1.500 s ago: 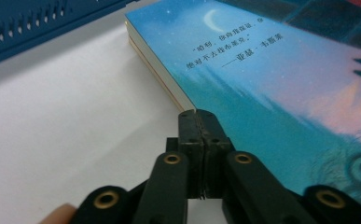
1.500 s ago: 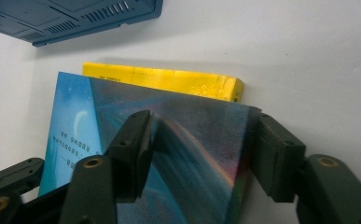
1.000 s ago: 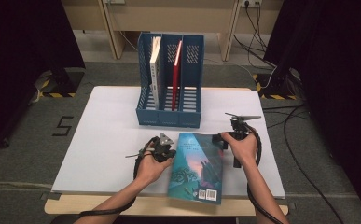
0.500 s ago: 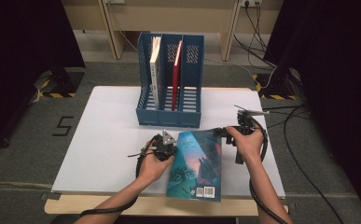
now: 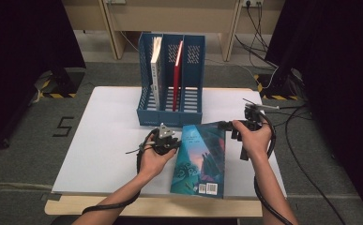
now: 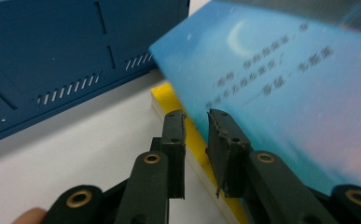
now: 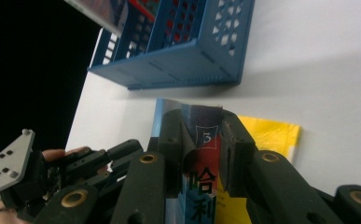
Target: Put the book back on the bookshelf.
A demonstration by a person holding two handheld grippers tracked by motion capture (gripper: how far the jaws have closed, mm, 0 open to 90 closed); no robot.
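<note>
Blue book (image 5: pixel 200 159) lies lengthwise, top toward the rack (image 5: pixel 171 84).

The white table (image 5: pixel 109 140) carries a blue file rack (image 5: pixel 170 112) and, seemingly, a blue-covered book (image 5: pixel 200 159).

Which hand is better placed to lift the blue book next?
Right. The right tongs already clamp the blue book's spine, raising that edge. The left tongs sit open at its opposite edge.
</note>
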